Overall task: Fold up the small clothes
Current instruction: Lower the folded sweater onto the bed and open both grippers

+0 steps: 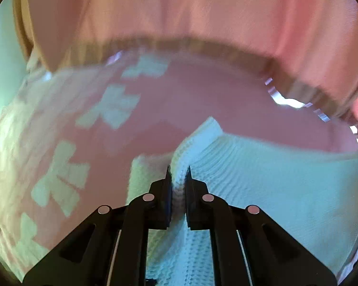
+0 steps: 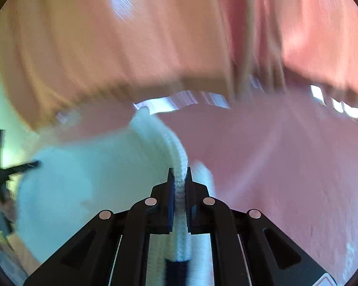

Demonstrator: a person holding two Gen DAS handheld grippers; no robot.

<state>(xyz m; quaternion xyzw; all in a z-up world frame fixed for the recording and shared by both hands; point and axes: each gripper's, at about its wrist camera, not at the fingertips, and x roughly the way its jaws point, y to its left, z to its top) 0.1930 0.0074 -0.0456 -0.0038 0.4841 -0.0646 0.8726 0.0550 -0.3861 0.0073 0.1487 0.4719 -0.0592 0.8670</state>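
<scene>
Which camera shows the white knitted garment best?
The left wrist view: the garment is fairly sharp there, its ribbed knit and a folded edge clear, pinched in the left gripper. The right wrist view shows the garment blurred, only a thick ribbed edge crisp in the right gripper.

blur: pink curtain [image 2: 155,47] smeared | cutoff: white knit garment [image 1: 274,190] at bottom edge
</scene>
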